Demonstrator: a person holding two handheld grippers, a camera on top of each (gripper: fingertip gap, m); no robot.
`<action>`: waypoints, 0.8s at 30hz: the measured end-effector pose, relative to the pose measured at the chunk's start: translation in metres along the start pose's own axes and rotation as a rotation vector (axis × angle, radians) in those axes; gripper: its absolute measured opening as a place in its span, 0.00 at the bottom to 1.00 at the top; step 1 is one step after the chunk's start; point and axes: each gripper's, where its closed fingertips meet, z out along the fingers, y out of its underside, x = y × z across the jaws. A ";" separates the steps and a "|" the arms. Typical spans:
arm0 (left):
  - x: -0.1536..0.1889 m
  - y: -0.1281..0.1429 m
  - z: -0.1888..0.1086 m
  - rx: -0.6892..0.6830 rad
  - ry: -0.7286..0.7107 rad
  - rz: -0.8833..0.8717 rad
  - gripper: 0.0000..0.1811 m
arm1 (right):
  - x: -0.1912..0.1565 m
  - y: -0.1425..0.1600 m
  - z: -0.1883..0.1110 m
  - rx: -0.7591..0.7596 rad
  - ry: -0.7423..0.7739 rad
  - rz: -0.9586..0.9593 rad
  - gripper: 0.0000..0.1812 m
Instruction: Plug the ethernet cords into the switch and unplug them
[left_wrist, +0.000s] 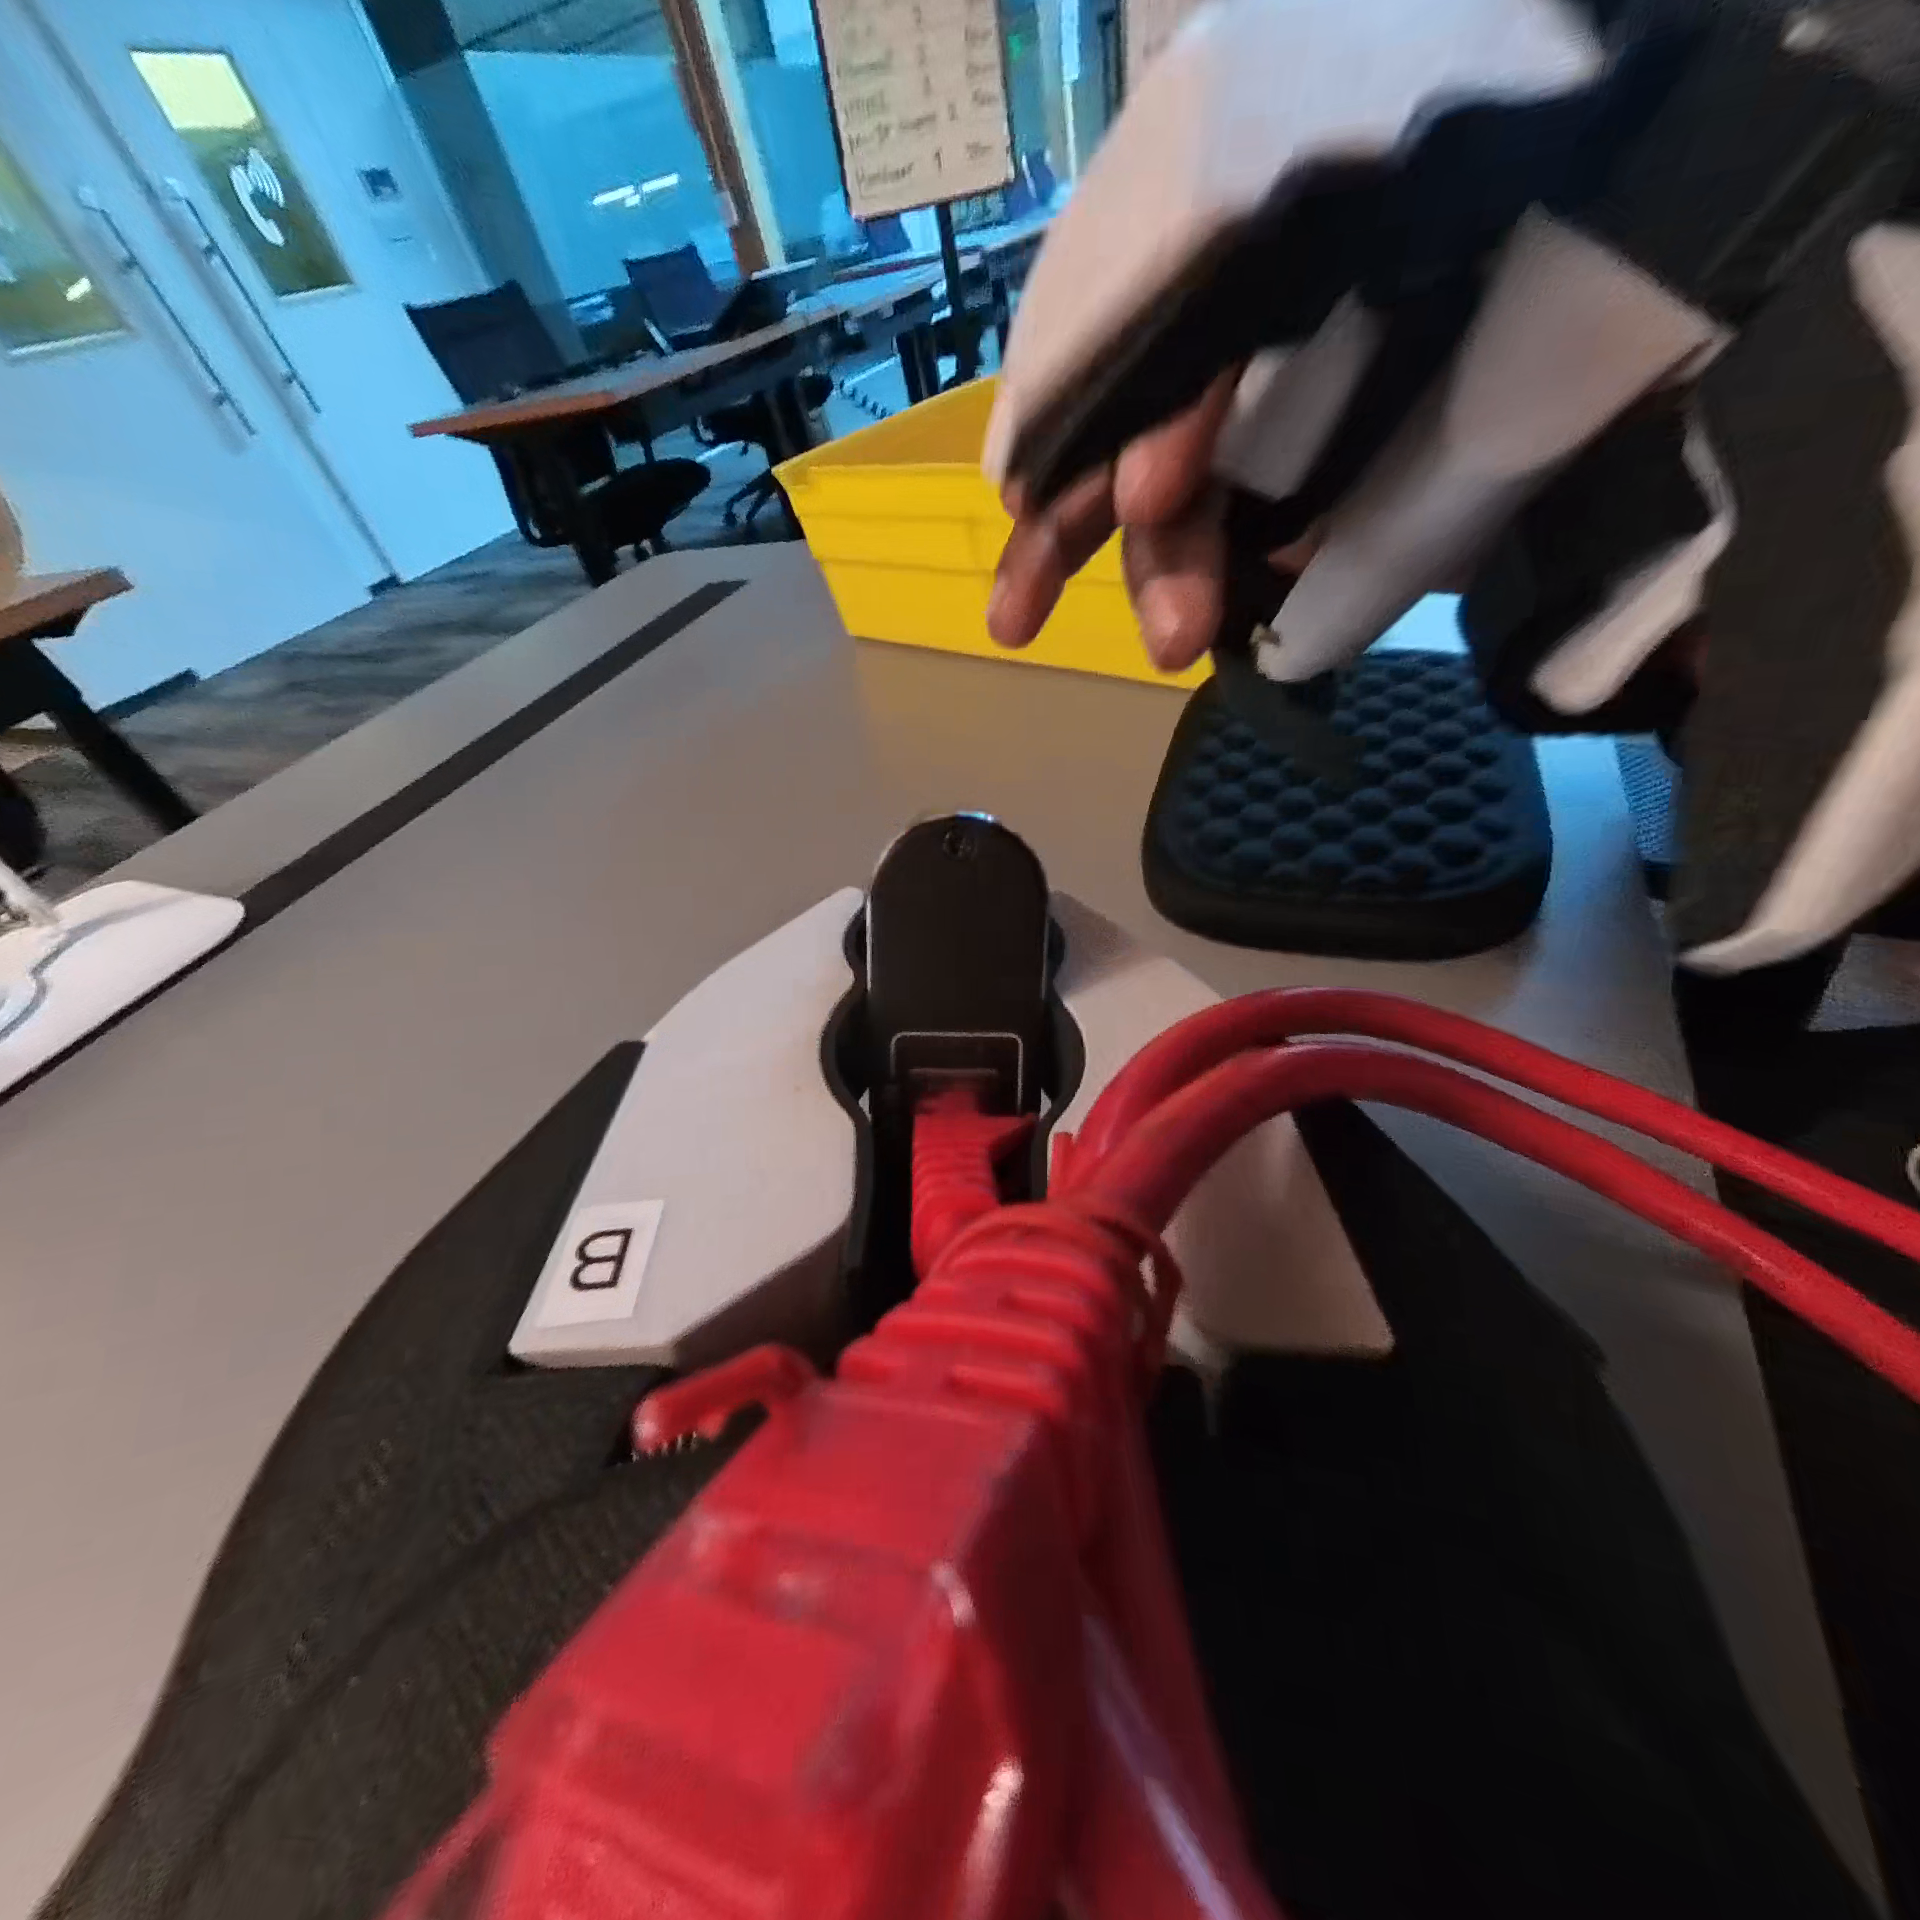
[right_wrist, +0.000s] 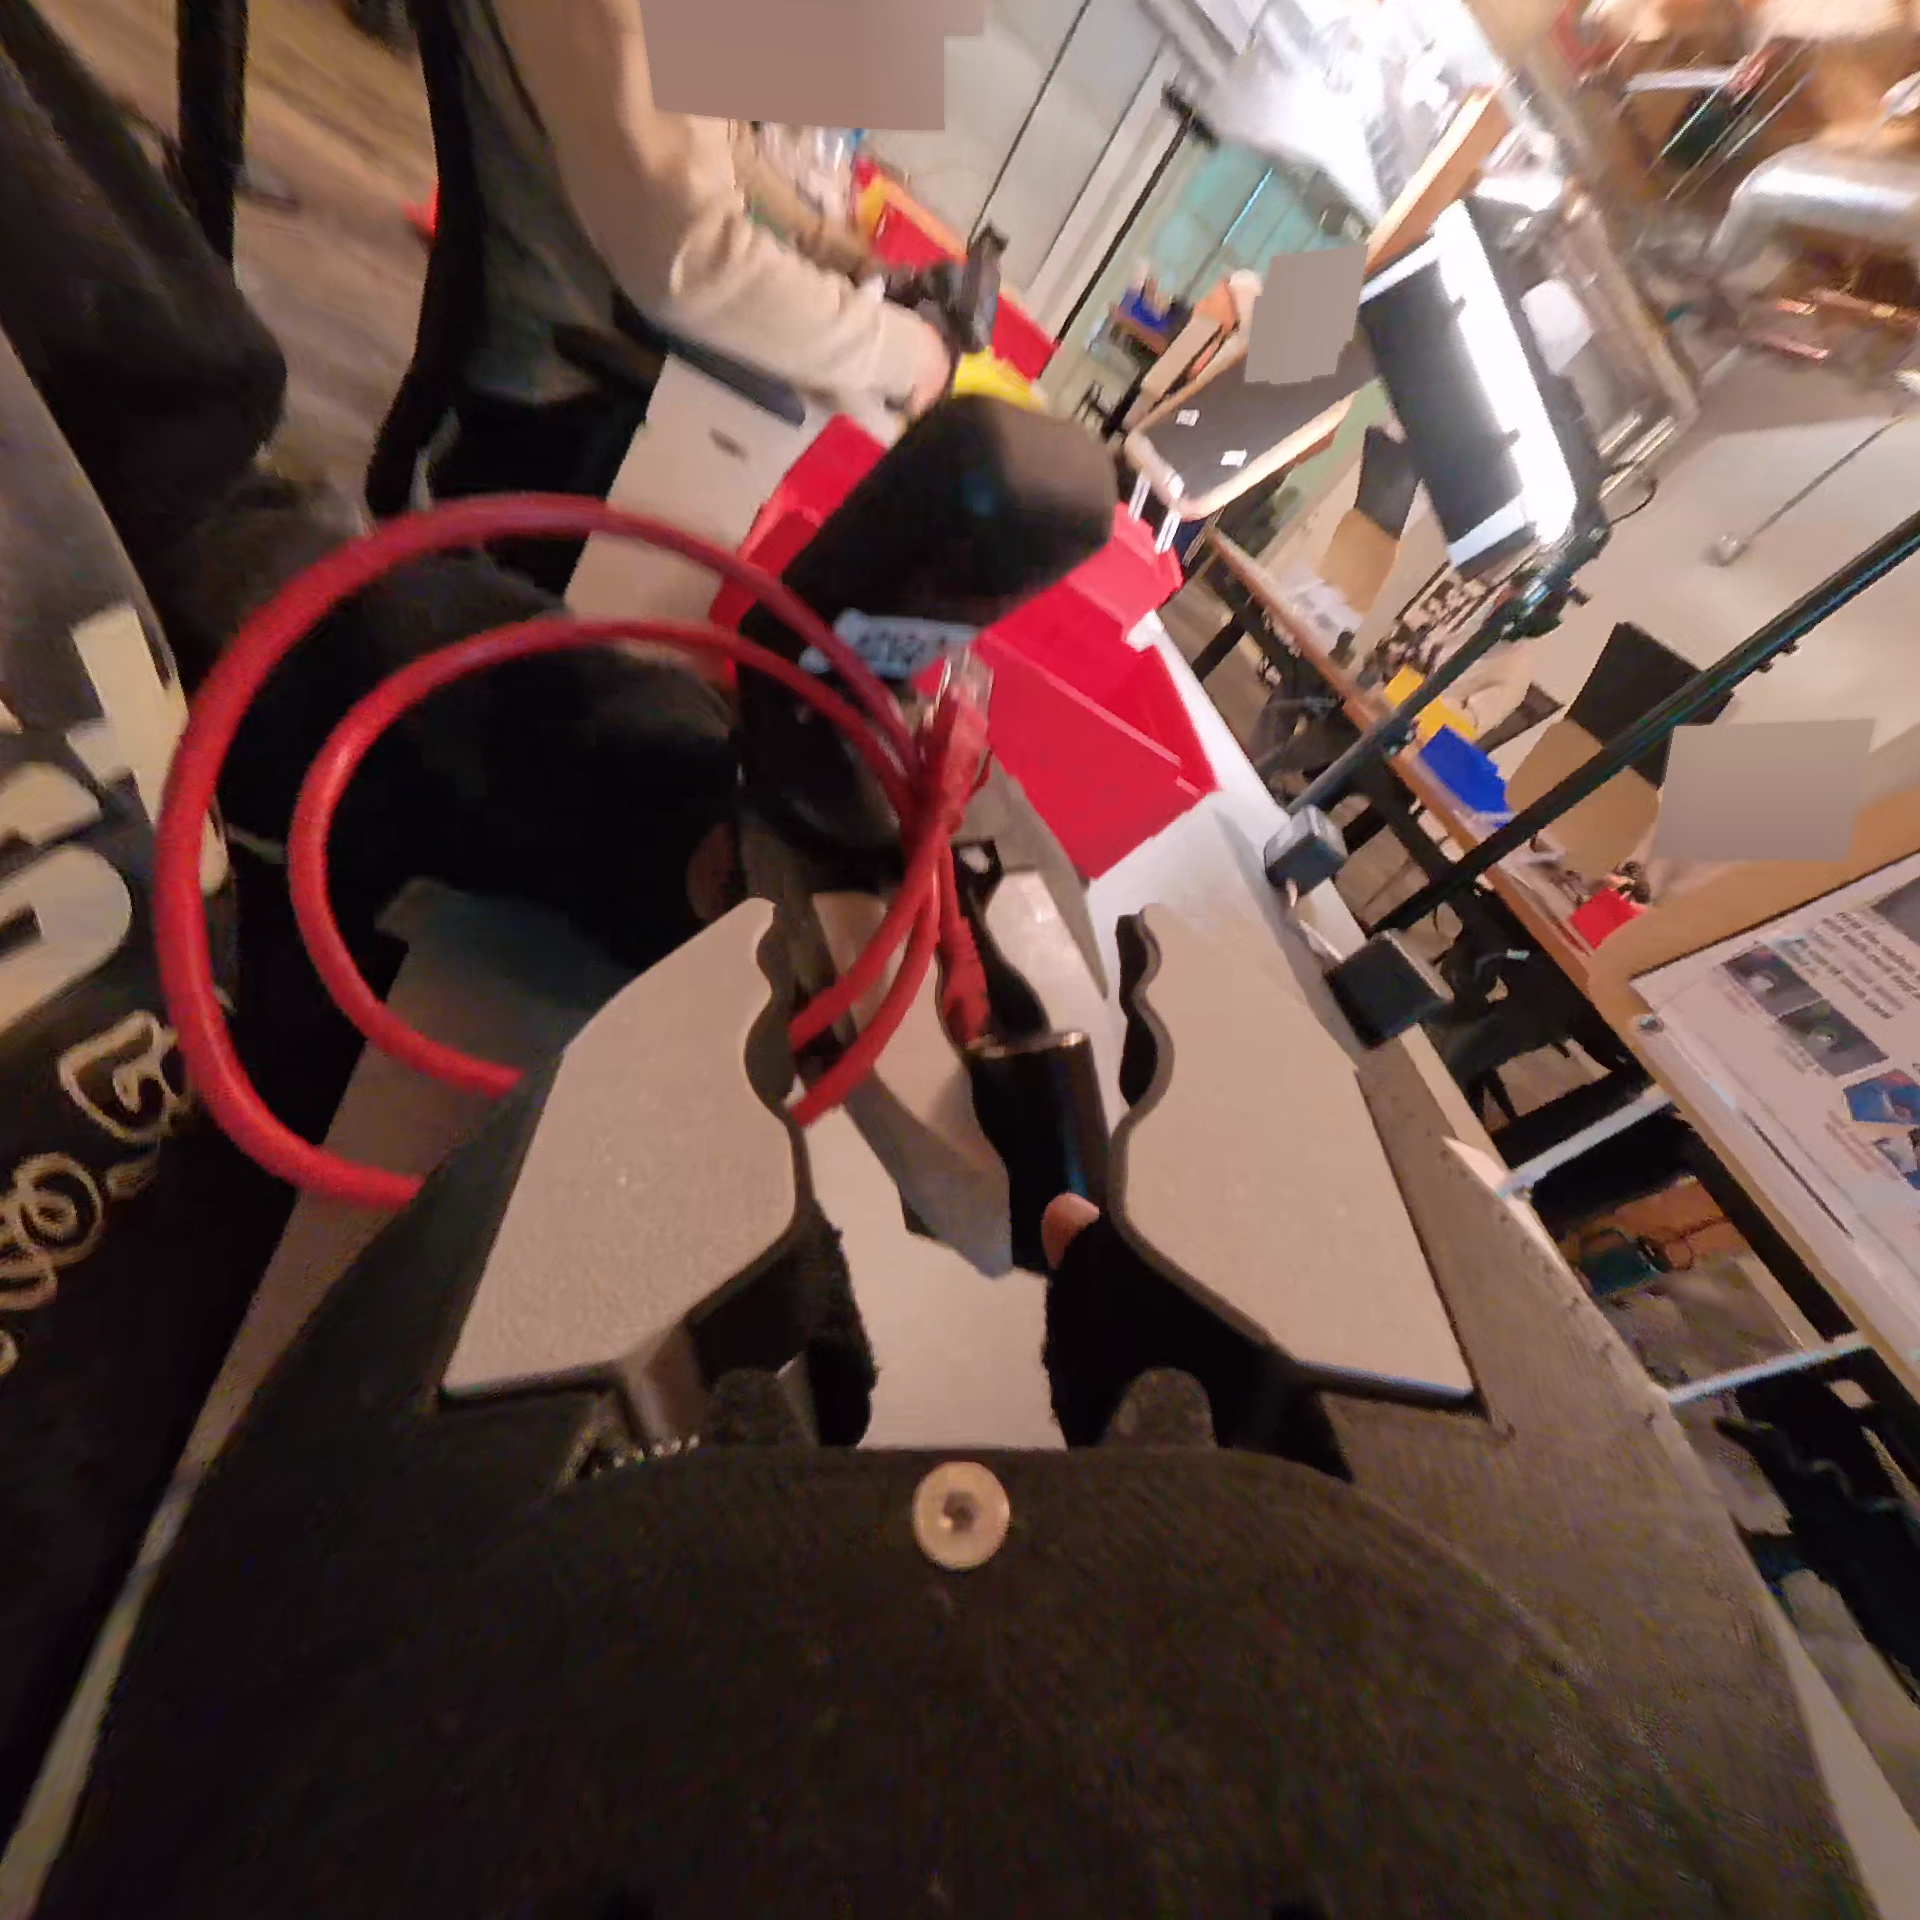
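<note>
Red cords (left_wrist: 1122, 1195) are looping beside the left gripper (left_wrist: 956, 1039), whose fingers are clamping a small black adapter (left_wrist: 956, 966) with one red plug (left_wrist: 951, 1132) seated in it — above the grey table (left_wrist: 520, 935). The right gripper (right_wrist: 951, 1101) is standing released — empty, facing the adapter. A yellow bin (left_wrist: 904, 540) is sitting behind.

yellow bin (left_wrist: 914, 540), black pad (left_wrist: 1351, 821), red bin (right_wrist: 1081, 717)
</note>
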 end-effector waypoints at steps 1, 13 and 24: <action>0.000 -0.002 -0.001 0.016 0.004 0.005 0.14 | 0.000 0.007 -0.001 -0.034 -0.008 -0.028 0.34; 0.035 -0.005 0.000 0.030 0.170 0.181 0.14 | -0.003 0.041 -0.014 -0.132 -0.108 -0.075 0.19; 0.035 -0.019 -0.006 0.128 0.173 0.166 0.18 | -0.001 0.021 -0.018 -0.037 -0.106 -0.038 0.12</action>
